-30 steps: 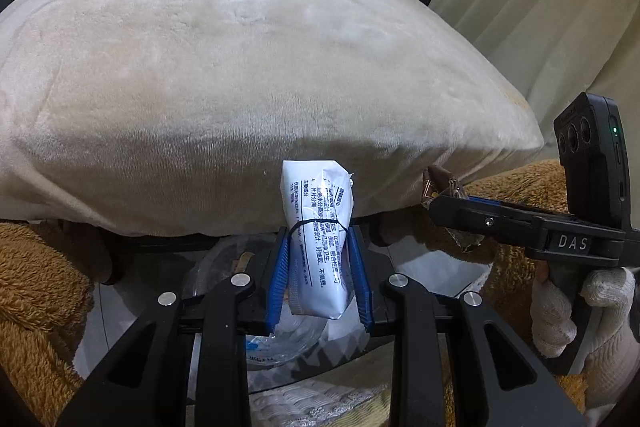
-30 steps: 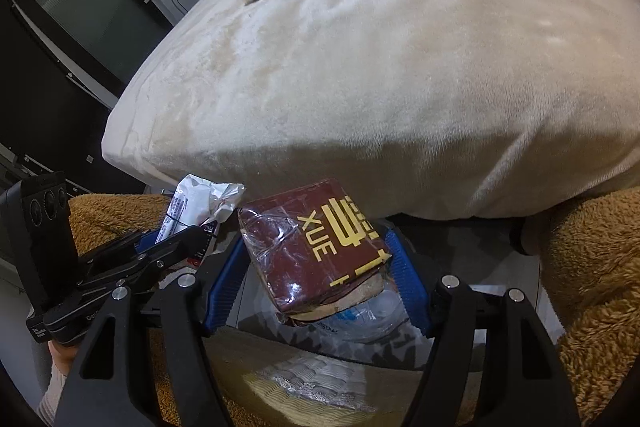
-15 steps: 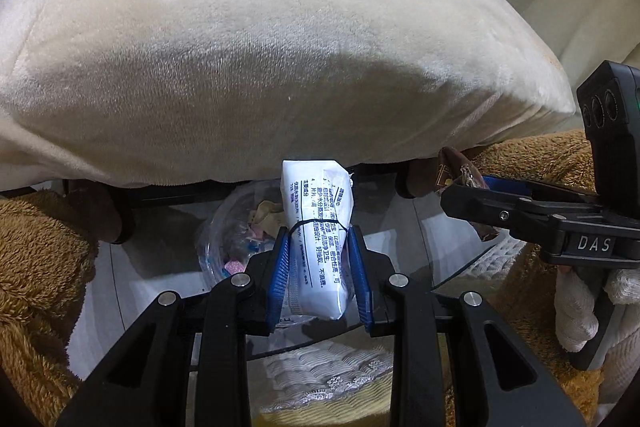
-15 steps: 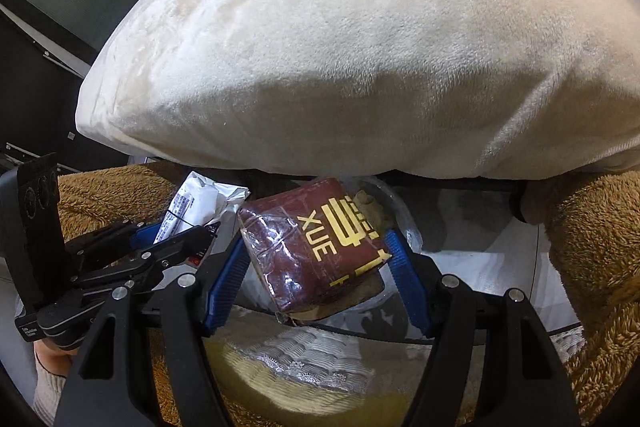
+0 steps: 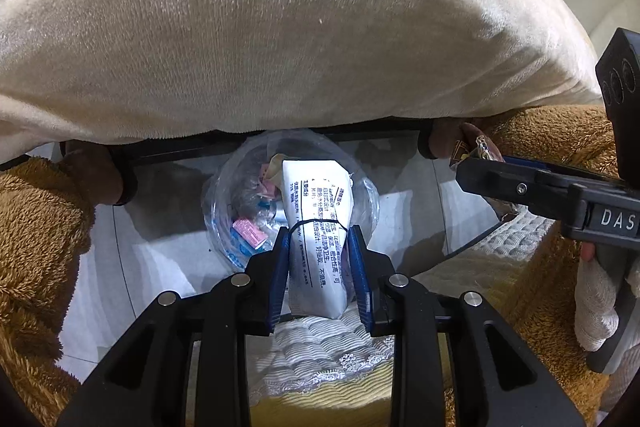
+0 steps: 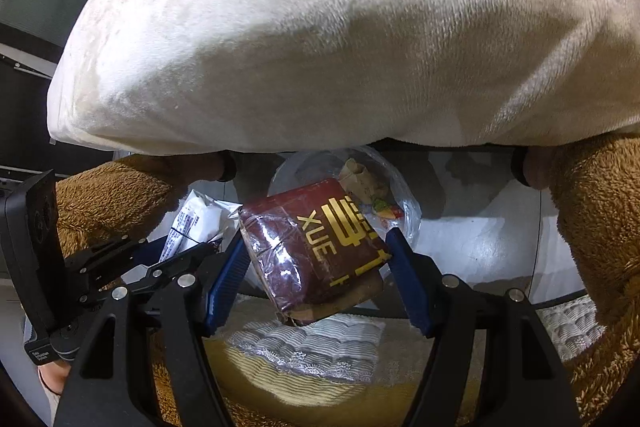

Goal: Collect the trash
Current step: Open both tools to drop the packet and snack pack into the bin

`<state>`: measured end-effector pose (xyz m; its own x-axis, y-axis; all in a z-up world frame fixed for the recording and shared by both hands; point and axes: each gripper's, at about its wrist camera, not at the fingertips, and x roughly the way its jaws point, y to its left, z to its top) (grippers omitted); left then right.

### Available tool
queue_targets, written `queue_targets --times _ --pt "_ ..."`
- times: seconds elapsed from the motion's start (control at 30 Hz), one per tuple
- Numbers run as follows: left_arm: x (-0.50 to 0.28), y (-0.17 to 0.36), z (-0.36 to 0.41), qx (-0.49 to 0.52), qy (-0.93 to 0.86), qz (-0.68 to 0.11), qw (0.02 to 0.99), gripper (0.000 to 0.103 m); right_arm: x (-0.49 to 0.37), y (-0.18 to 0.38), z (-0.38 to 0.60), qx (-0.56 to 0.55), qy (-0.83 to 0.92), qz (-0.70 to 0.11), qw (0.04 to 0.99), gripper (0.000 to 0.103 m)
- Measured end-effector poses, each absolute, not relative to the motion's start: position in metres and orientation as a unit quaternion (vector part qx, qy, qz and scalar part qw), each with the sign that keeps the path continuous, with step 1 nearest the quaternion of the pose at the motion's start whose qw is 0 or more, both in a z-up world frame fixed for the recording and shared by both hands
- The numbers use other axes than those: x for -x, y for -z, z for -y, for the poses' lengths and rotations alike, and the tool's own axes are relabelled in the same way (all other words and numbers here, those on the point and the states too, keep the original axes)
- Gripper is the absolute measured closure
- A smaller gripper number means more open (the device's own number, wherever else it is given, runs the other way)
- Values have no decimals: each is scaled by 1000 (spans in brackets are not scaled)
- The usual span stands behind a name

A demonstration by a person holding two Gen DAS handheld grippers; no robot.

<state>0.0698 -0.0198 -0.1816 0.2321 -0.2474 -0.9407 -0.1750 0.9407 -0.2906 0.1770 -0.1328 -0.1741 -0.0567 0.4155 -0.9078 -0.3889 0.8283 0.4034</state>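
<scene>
We hold a white packet pinched in the left gripper, its fingers pressed on both sides, and a maroon pack clamped in the right gripper. Both hang over the bag-lined bin on the floor. To drop cleanly, we judge each piece should sit over the bin's mouth, clear of the rim, before the fingers spread, one hand at a time so the grippers do not knock. Beyond lies the cream blanket. Compared with a second ago, the bin has come fully into view and the blanket's crumpled tissues have left the frame.
</scene>
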Motion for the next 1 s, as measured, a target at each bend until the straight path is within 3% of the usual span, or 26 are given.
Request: queue_targets --times 0.3,0.43,1.0 --pt "-70 188 21 171 26 -633 754 71 -180 182 126 -13 -296 -679 672 35" --pt "-71 187 20 168 8 -634 755 56 -182 182 126 -24 -301 -679 669 34" --pt "-68 173 13 188 10 -608 771 56 -184 173 134 -42 -301 -671 676 30"
